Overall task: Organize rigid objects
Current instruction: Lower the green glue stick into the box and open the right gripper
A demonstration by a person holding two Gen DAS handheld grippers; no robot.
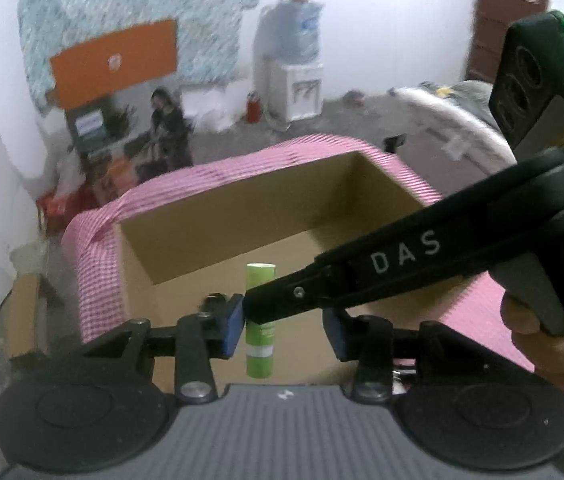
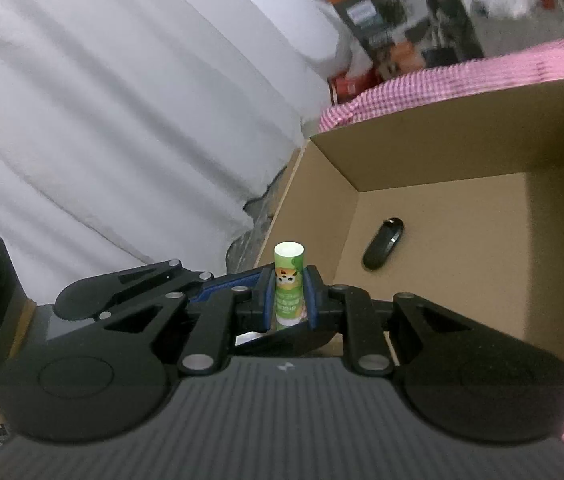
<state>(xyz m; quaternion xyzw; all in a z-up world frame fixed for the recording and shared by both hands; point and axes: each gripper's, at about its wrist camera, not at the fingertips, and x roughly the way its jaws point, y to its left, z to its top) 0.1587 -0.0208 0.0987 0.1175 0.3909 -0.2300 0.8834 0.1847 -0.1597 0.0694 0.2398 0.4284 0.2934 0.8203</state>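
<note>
Green glue stick [image 2: 289, 285] pinched in my right tongs [image 2: 289, 298] near cardboard box [image 2: 441, 140], black fob [image 2: 383, 243] already inside; left tongs [image 1: 283, 324] spread, empty.

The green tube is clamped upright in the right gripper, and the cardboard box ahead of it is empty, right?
Not quite. The green tube is upright in the right gripper, but the cardboard box is not empty: the right wrist view shows a small black oval object lying on its floor.
</note>
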